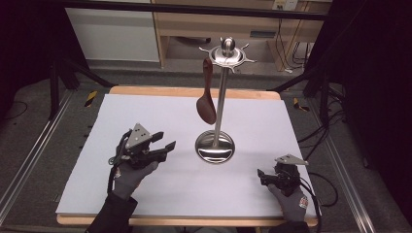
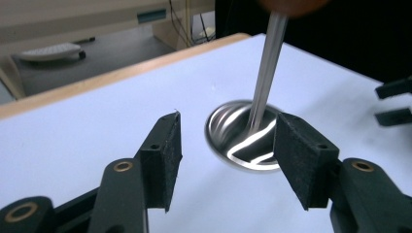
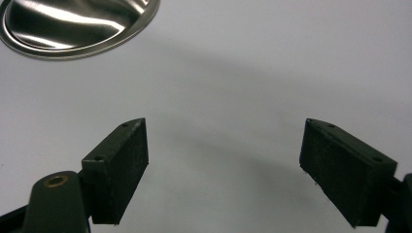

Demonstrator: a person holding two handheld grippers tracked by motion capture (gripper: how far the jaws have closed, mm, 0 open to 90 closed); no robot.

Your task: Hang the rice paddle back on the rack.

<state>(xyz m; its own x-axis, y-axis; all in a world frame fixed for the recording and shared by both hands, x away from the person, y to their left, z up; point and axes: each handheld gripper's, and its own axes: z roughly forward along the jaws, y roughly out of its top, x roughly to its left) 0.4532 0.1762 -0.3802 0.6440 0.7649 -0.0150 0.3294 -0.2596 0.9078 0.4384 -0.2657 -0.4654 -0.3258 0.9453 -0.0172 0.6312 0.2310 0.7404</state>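
On the table [image 1: 145,204]: one stand [image 1: 221,97], one spoon [image 1: 206,104], two empty grippers

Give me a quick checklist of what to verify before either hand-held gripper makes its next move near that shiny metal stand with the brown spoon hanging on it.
1. Left gripper empty, jaws apart: ok, nothing sits between its black pads.
2. Right gripper empty, jaws apart: ok, bare white table cover shows between them.
3. Tall polished metal stand upright on its round base: ok.
4. Dark brown spoon hanging from a top hook, bowl down: ok.
5. Spoon seated securely on the hook: cannot tell, too small to see.
6. Both grippers apart from the stand: ok, each sits beside the base without touching.
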